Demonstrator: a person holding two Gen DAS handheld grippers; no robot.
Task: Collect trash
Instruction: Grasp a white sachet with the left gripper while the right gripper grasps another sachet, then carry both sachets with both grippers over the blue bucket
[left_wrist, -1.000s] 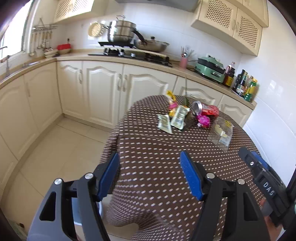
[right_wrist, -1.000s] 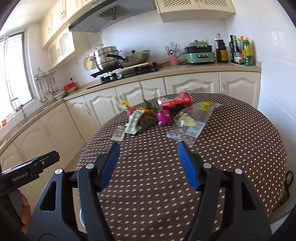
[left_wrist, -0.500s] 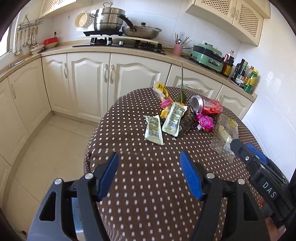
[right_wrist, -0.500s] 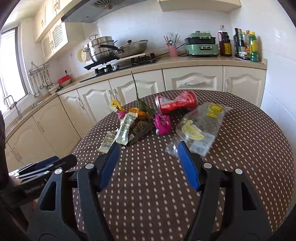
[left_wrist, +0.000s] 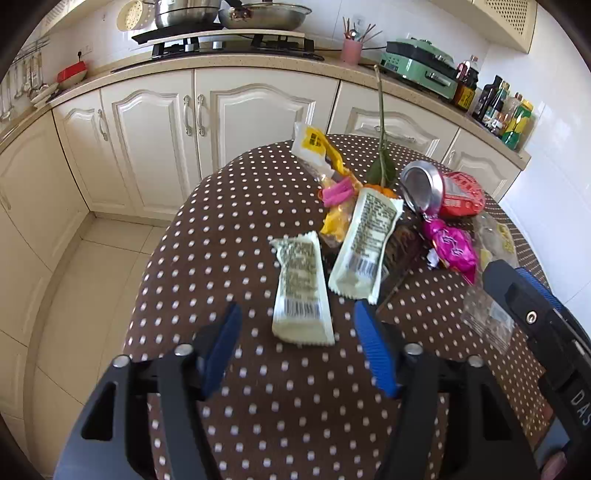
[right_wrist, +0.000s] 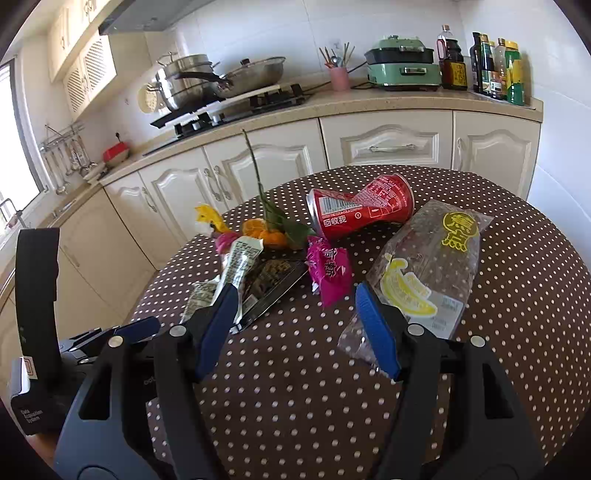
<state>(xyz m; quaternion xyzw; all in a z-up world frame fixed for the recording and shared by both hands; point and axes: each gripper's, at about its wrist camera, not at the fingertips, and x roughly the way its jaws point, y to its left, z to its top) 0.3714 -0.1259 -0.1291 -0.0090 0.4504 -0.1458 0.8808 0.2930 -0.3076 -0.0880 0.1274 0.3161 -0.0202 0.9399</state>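
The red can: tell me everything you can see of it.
The red can is a metal drink can, dented in at the waist, lying on its side on the dotted tablecloth. Its silver end faces the left wrist camera. White print and a barcode run along the side. A pink wrapper lies just in front, and a clear bag lies beside it. Neither gripper touches it.
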